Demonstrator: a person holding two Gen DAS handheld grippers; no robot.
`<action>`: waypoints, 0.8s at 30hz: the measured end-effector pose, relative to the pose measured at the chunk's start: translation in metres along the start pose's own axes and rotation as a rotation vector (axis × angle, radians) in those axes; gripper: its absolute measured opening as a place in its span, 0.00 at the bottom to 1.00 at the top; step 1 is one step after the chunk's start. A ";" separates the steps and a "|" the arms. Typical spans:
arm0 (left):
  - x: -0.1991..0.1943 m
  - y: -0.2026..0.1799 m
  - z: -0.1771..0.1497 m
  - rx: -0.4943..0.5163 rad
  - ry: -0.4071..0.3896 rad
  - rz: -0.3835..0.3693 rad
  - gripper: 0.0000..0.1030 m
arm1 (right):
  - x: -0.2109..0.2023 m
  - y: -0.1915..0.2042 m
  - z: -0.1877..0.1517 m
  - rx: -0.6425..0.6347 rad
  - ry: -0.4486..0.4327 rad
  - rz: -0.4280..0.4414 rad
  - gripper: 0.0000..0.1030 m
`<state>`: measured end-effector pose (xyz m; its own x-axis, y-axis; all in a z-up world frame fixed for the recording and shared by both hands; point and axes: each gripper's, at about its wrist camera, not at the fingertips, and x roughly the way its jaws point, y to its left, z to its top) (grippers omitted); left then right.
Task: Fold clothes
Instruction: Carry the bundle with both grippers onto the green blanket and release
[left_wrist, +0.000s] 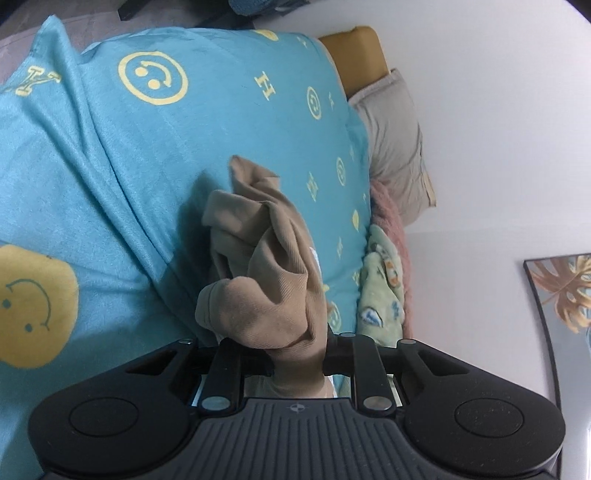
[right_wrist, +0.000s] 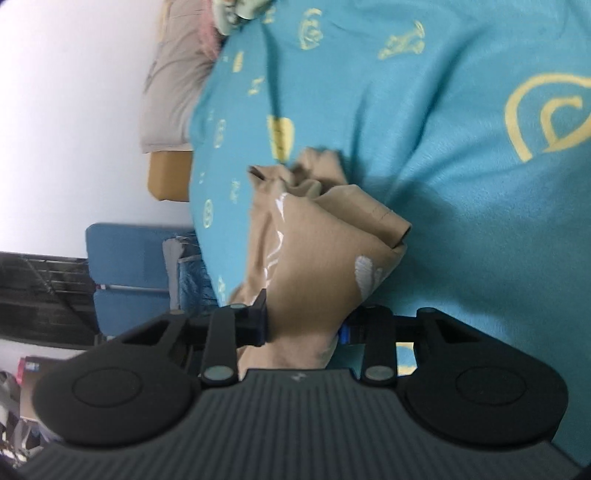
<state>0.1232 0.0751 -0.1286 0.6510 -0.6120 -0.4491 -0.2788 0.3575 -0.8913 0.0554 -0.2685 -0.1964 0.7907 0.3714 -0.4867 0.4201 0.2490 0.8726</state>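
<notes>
Tan garment (left_wrist: 266, 266), bunched and creased, pinched at both ends and lifted off the teal blanket (left_wrist: 129, 177) printed with yellow smileys and letters. Left gripper (left_wrist: 298, 360): jaws drawn in on a thick wad of the tan cloth, fabric spilling forward and upward past the fingers. Right gripper (right_wrist: 303, 326): jaws pressing on another gathered section of the same tan garment (right_wrist: 317, 240), with a glossy print and a white motif showing on that side. No flat panel, no aligned edge, no crease line visible anywhere on the piece; type of clothing not readable in this state. Judged stage: pickup done, folding proper not begun. Left to do, by this judgement: shake out or spread the piece on the blanket, find hems or corners, lay the folds, set aside. Beyond the blanket edge, a grey pillow (left_wrist: 395, 147), a pink fuzzy cloth (left_wrist: 388, 214) and a pale green printed cloth (left_wrist: 380, 291) lying heaped and unfolded; whether part of the job, cannot tell. No finished stack in either view.
</notes>
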 end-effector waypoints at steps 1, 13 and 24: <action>-0.004 -0.004 0.000 -0.002 0.016 -0.003 0.21 | -0.008 0.003 -0.001 -0.005 -0.003 0.007 0.36; -0.001 -0.111 -0.071 0.111 0.285 0.037 0.21 | -0.161 0.025 0.038 -0.023 -0.074 0.053 0.36; 0.175 -0.301 -0.180 0.358 0.414 -0.135 0.21 | -0.251 0.062 0.211 -0.061 -0.403 0.088 0.36</action>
<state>0.1937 -0.2669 0.0500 0.3125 -0.8689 -0.3839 0.0918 0.4299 -0.8982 -0.0231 -0.5350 -0.0116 0.9384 0.0172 -0.3451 0.3256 0.2894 0.9001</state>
